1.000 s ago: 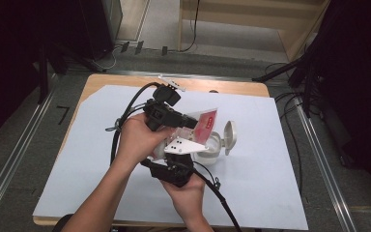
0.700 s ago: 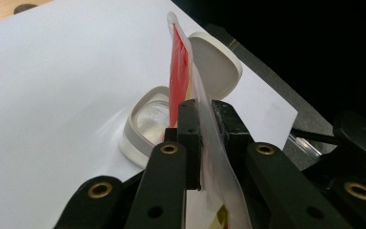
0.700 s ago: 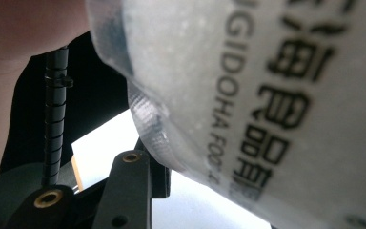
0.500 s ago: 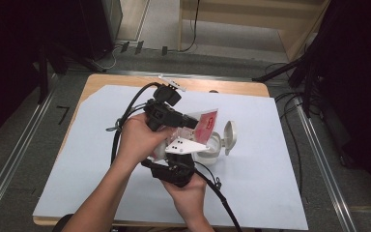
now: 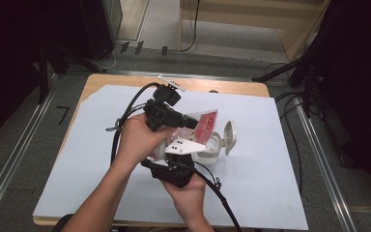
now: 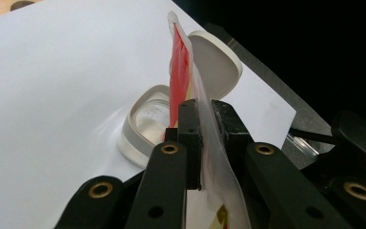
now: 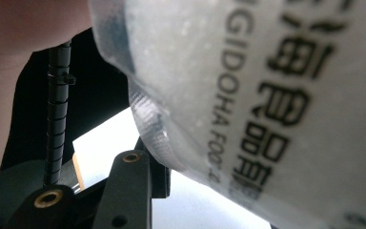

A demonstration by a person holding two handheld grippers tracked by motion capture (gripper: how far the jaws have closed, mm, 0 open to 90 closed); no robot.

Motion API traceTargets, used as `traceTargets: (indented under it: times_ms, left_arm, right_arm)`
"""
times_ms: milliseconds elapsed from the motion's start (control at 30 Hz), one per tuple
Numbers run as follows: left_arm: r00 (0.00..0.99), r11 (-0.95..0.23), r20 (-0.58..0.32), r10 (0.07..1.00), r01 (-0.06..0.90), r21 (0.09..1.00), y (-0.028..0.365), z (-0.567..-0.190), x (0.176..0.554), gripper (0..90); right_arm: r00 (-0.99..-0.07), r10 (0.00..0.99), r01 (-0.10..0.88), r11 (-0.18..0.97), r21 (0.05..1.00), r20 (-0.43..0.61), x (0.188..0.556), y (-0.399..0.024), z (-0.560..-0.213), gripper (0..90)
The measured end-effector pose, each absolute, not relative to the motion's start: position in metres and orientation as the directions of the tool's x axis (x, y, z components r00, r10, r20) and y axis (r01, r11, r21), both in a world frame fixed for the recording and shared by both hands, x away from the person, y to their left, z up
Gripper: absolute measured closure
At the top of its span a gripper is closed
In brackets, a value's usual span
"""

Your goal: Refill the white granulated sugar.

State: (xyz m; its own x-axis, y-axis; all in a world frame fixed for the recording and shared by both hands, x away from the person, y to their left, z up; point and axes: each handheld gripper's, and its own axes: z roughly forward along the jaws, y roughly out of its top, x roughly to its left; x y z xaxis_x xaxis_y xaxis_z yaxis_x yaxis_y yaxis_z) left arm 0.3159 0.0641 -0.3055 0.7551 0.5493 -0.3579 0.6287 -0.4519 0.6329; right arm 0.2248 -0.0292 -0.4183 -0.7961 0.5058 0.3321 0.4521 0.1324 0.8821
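A clear food pouch (image 5: 206, 122) with a red printed end is held up over the white sheet, and my left gripper (image 5: 191, 123) is shut on it. In the left gripper view both pads pinch the pouch (image 6: 179, 76) edge-on, left gripper (image 6: 205, 114). Just beyond stands a small white container (image 5: 213, 148), its flip lid (image 5: 230, 137) open; its inside (image 6: 147, 117) looks clear. My right gripper (image 5: 176, 157) sits right below, under its grey plate. The pouch (image 7: 267, 95) hangs close before its camera and hides one jaw; the other finger (image 7: 131, 191) reaches the pouch's sealed edge.
A white sheet (image 5: 270, 169) covers the wooden table (image 5: 125, 79). Black cables (image 5: 125, 116) loop from the left gripper, and another cable (image 5: 222, 203) trails toward the near edge. Dark stands and floor surround the table.
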Motion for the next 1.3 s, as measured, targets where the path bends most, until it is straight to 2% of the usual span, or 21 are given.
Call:
traceTargets:
  times_ms: [1300]
  left_arm:
    - [0.748, -0.442, -0.368, 0.552, 0.637, 0.631, 0.0642, -0.3053, 0.3163, 83.2]
  right_arm:
    - [-0.799, 0.502, 0.453, 0.139, 0.881, 0.332, 0.2246, -0.0296, -0.4173, 63.7]
